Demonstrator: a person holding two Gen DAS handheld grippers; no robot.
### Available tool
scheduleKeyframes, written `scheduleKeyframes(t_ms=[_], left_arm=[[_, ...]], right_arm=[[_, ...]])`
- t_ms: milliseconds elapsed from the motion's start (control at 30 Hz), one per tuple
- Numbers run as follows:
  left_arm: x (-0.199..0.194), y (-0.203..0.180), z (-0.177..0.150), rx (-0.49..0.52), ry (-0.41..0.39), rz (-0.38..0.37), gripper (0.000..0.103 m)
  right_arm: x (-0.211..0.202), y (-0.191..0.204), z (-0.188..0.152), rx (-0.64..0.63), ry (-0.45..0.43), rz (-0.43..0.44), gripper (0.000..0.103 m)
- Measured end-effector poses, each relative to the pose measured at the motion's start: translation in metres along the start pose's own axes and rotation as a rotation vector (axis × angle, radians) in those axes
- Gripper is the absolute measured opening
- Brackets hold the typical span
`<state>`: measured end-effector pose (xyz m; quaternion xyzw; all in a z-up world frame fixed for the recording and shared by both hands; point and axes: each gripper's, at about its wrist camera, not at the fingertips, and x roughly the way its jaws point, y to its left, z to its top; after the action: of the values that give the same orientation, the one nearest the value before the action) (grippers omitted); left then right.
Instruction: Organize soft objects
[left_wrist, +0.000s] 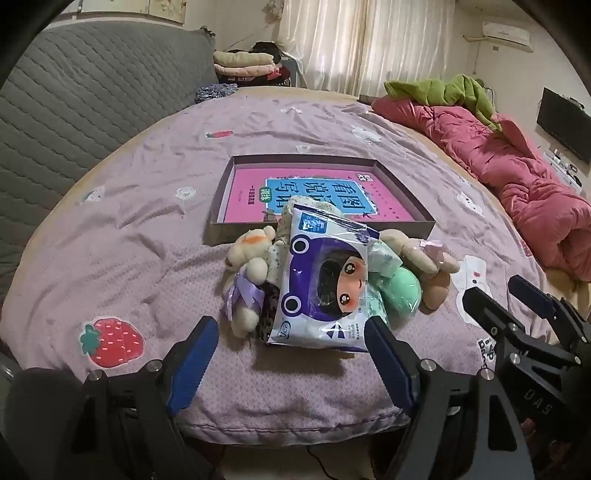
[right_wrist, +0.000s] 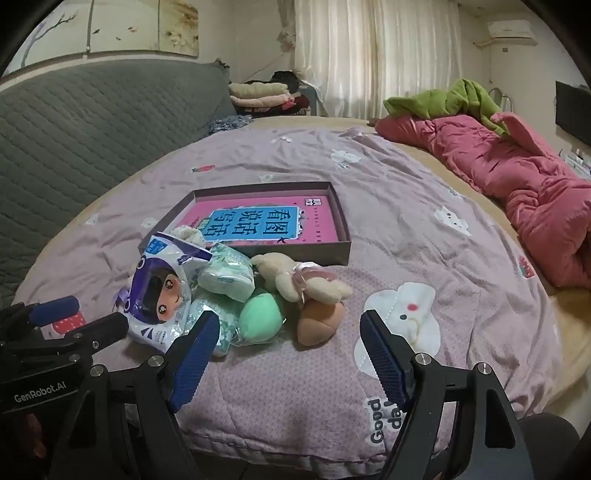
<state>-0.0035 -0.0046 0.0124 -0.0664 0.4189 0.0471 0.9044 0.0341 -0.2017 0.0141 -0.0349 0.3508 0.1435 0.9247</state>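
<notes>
A pile of soft things lies on the purple bedspread in front of a shallow brown box (left_wrist: 321, 230) (right_wrist: 341, 225) with a pink book inside. On top is a white and purple bag with a cartoon face (left_wrist: 325, 284) (right_wrist: 159, 295). Beside it are a cream teddy with a purple bow (left_wrist: 249, 273), a green plush ball (left_wrist: 400, 291) (right_wrist: 260, 319), a pale green packet (right_wrist: 227, 273) and a tan bunny with a pink bow (left_wrist: 424, 254) (right_wrist: 306, 284). My left gripper (left_wrist: 291, 339) is open just short of the bag. My right gripper (right_wrist: 290, 332) is open, near the green ball and bunny.
A red quilt (left_wrist: 517, 177) (right_wrist: 517, 177) with a green cloth on it lies along the bed's right side. A grey quilted headboard (left_wrist: 74, 103) stands on the left. Folded clothes (left_wrist: 243, 64) are stacked at the back. The bed's front edge is just under both grippers.
</notes>
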Motion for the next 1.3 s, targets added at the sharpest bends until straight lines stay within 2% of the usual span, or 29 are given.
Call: scheduleKeyframes(t_ms=[333, 1300], left_arm=[[0.0, 0.002, 0.002, -0.007, -0.008, -0.013, 0.081], [-0.001, 0.002, -0.002, -0.007, 0.001, -0.007, 0.081]], right_arm=[[-0.007, 0.025, -0.005, -0.037, -0.008, -0.002, 0.079], [-0.006, 0.028, -0.006, -0.055, -0.009, 0.005, 0.079]])
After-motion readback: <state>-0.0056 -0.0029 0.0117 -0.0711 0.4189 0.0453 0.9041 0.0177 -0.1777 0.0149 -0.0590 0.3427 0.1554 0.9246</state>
